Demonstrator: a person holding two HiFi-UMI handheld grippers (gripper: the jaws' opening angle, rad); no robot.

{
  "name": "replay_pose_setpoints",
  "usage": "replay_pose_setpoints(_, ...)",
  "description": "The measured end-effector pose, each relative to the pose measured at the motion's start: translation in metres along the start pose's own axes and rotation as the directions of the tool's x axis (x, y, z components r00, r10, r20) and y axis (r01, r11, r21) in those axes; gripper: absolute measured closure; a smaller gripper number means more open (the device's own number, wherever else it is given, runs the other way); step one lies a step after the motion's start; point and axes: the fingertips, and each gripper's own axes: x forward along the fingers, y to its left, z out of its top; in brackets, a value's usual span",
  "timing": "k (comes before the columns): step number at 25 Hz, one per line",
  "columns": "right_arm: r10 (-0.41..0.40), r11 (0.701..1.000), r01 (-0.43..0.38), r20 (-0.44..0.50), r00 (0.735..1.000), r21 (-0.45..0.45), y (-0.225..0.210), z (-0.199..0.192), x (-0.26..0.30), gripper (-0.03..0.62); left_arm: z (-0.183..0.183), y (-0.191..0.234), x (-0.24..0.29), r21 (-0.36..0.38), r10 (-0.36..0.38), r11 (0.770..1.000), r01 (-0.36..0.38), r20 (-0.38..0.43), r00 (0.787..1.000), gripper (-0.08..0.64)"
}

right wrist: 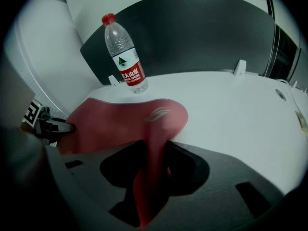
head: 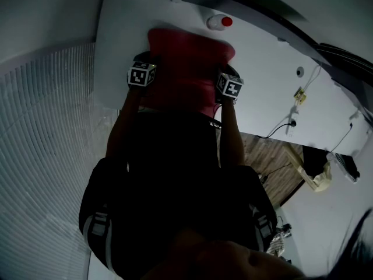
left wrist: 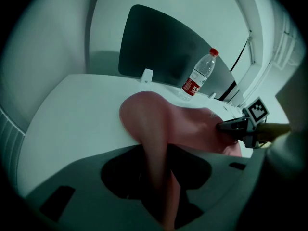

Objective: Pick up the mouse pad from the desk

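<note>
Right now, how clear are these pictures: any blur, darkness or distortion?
Head view: dim, lower half in dark shadow, mouse pad smeared. Left gripper view: fisheye-bent, pad soft near the jaws. Right gripper view: bottle sharp, pad fold blurred close up.

Mouse pad [right wrist: 120,124]: red, soft, pliable sheet with a matt, cloth-like face that creases limply. Table [right wrist: 231,109]: white, smooth, faint sheen. Bottle [right wrist: 124,57]: clear glossy plastic, red plastic cap, shiny printed label; the panel [right wrist: 202,32] behind it is dark and matt. Left tongs [left wrist: 159,177] and right tongs [right wrist: 151,177]: dark grey matt plastic shells; floor [head: 256,156] has a wood-grain look.
</note>
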Motion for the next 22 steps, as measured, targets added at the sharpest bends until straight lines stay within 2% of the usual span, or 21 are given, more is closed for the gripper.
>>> replay_pose_setpoints(10, 0.012, 1.000, -0.012, 0.021, 1.000, -0.008, 0.004, 0.001, -0.005, 0.465, 0.002, -0.009, -0.013, 0.034, 0.016, 0.999, -0.017, 0.031, 0.999, 0.422)
replay_pose_setpoints(14, 0.002, 1.000, -0.002, 0.002, 1.000, -0.003, 0.004, -0.003, -0.008, 0.476, 0.002, -0.012, -0.015, 0.035, 0.006, 0.999, -0.008, 0.036, 0.999, 0.431)
replay_pose_setpoints(22, 0.028, 0.999, -0.026, 0.046, 0.999, -0.028, 0.012, 0.004, -0.011, 0.491, 0.002, -0.020, -0.020, 0.040, -0.001, 0.999, -0.001, 0.057, 0.998, 0.466)
